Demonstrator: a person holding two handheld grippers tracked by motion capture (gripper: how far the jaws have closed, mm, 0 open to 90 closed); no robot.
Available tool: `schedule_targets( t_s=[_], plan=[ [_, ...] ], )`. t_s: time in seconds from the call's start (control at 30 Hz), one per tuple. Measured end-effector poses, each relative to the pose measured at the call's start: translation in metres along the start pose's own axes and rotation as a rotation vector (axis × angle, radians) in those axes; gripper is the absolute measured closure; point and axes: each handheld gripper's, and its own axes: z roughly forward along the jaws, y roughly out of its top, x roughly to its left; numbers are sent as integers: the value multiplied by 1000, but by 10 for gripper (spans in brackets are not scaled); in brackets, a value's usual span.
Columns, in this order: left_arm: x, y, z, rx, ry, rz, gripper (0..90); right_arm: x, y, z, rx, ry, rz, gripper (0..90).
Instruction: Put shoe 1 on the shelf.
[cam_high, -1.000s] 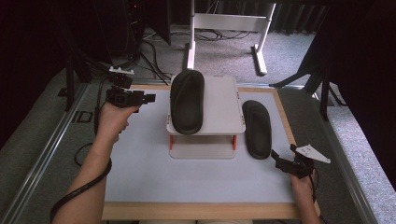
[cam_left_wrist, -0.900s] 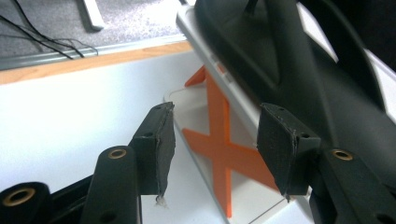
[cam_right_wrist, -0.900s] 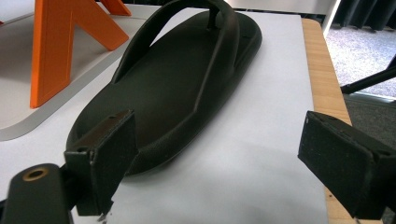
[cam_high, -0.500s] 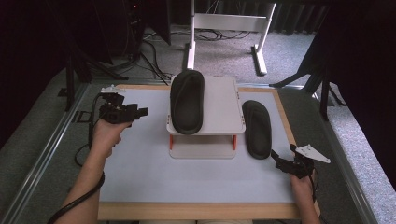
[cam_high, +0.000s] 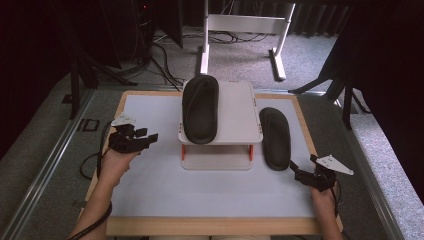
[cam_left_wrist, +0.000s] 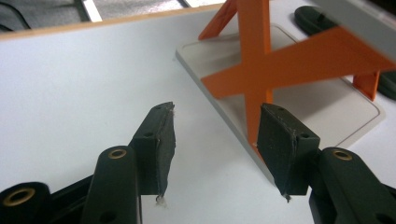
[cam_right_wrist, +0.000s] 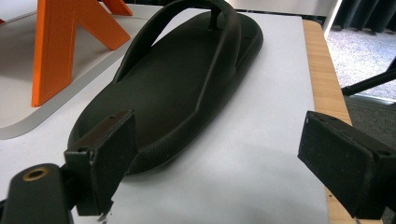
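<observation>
A black flip-flop (cam_high: 200, 107) lies on the top shelf of a small grey rack (cam_high: 237, 110) with orange legs (cam_left_wrist: 254, 56) at the table's far middle. A second black flip-flop (cam_high: 275, 137) lies flat on the table right of the rack. My left gripper (cam_high: 148, 135) hangs low over the table's left side, pointing toward the rack. In the left gripper view its jaws (cam_left_wrist: 215, 140) stand open with nothing between them. My right gripper (cam_high: 302, 162) rests just short of the second flip-flop's (cam_right_wrist: 173, 84) heel, its jaws (cam_right_wrist: 219, 144) open wide and apart from the sole.
The white table top (cam_high: 165, 195) has a wooden rim (cam_high: 210, 226). A white stand (cam_high: 240, 25) and cables (cam_high: 160, 60) sit on the carpet beyond the far edge. A metal rail (cam_high: 47, 165) runs along the left.
My left hand has come down and back toward the near side, from the far left corner to beside the rack. The right gripper and both flip-flops stayed put.
</observation>
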Motion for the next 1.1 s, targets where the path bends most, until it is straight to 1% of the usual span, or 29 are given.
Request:
schedule_targets(
  t_s=[0.03, 0.07, 0.13, 0.17, 0.2, 0.27, 0.33, 0.37, 0.43, 0.47, 0.53, 0.6, 0.67, 0.73, 0.77, 0.8, 0.83, 0.87, 0.9, 0.93, 0.97, 1.0, 1.03, 1.07, 1.1],
  plan=[
    [0, -4, 1, -4, -8, -2, 461, 0, 0, 0, 0, -1, 0, 112],
    [0, -7, 1, -3, 7, 2, 460, 0, 0, 0, 0, -1, 0, 112],
    [-1, -14, 2, -16, 25, 15, 460, 0, 0, 0, -1, -1, 0, 112],
    [-1, -17, 2, -19, 46, 29, 461, 0, 0, 0, 0, -1, 0, 112],
    [-1, -21, 2, -25, 50, 33, 461, 0, 0, 0, 0, -1, 0, 112],
    [-1, -28, 2, -33, 75, 37, 460, 0, 0, 0, 0, -1, 1, 112],
    [1, -35, 2, -38, 77, 26, 460, 0, 0, 0, -1, -1, 2, 112],
    [2, -38, 2, -44, 87, 18, 460, 0, 0, 0, -1, 0, 1, 112],
    [3, -44, 2, -59, 94, 8, 460, 0, 0, 0, 0, 0, -1, 112],
    [2, -48, 1, -66, 116, 7, 459, 0, 0, 0, -1, -1, -1, 112],
    [3, -54, 1, -78, 124, -5, 453, 0, 0, 0, -1, -1, -1, 112],
    [4, -60, 1, -88, 153, -10, 404, 0, 0, 0, -2, 0, -1, 112],
    [5, -67, 1, -102, 170, -28, 393, 0, 0, 0, -3, 0, -3, 112],
    [6, -74, 1, -112, 170, -41, 377, 0, 0, 0, -2, -2, -1, 112],
    [6, -77, 2, -117, 185, -43, 367, 0, 0, 0, -2, -4, -1, 112],
    [7, -80, 1, -121, 181, -43, 345, 0, 0, 0, -2, -8, -1, 112],
    [8, -84, 1, -120, 191, -45, 340, 0, 0, 0, -2, -10, 0, 112],
    [9, -87, 2, -119, 201, -56, 317, 0, 0, 0, -1, -11, 0, 112],
    [11, -91, 1, -119, 185, -70, 281, 0, 0, 0, -1, -14, 0, 112],
    [12, -94, 0, -120, 187, -74, 265, 0, 0, 0, -1, -19, -2, 112],
    [12, -98, 0, -126, 217, -71, 237, 1, 0, 0, -1, -25, -2, 112],
    [14, -100, -2, -122, 222, -70, 195, 1, 0, 0, -4, -24, -5, 112],
    [14, -103, -2, -127, 245, -68, 143, 1, 0, 0, -9, -26, -4, 112],
    [14, -106, -4, -141, 286, -59, 109, 1, 0, -1, -15, -30, 0, 112],
    [15, -109, -5, -158, 294, -56, 70, 1, 0, -1, -18, -28, 1, 112]
  ],
)
